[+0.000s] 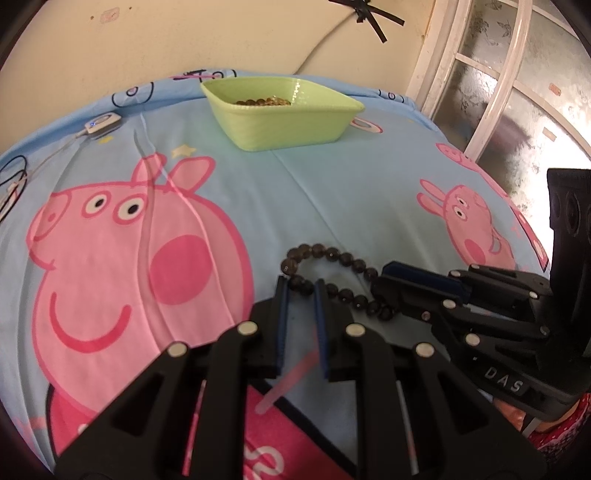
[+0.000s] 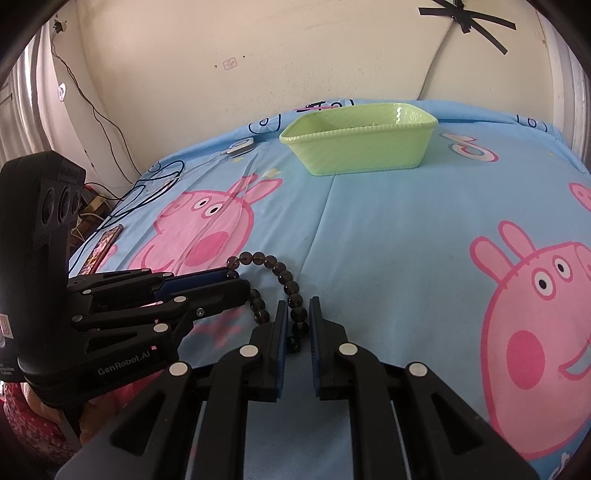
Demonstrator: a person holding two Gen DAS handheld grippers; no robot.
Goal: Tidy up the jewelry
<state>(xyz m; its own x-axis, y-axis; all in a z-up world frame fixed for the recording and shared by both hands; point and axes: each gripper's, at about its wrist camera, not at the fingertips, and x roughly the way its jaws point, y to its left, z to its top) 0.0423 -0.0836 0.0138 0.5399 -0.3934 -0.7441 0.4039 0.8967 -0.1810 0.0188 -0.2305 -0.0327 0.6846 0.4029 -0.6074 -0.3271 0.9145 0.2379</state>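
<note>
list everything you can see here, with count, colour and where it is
bead bracelet: 1, dark brown, on the sheet near the camera, between both grippers' fingers
basket: 1, light green, far side of the bed near the wall
beads in basket: several, olive-gold, at the bottom of the basket
bed sheet: 1, light blue with pink cartoon pigs, covering the bed
small device: 1, white with a blue light and a cable, far left of the sheet
phone: 1, dark, at the left edge of the bed
tape cross: 1, black, on the cream wall
left gripper: 1, black with blue pads, around one side of the bracelet
right gripper: 1, black with blue pads, around the other side
</note>
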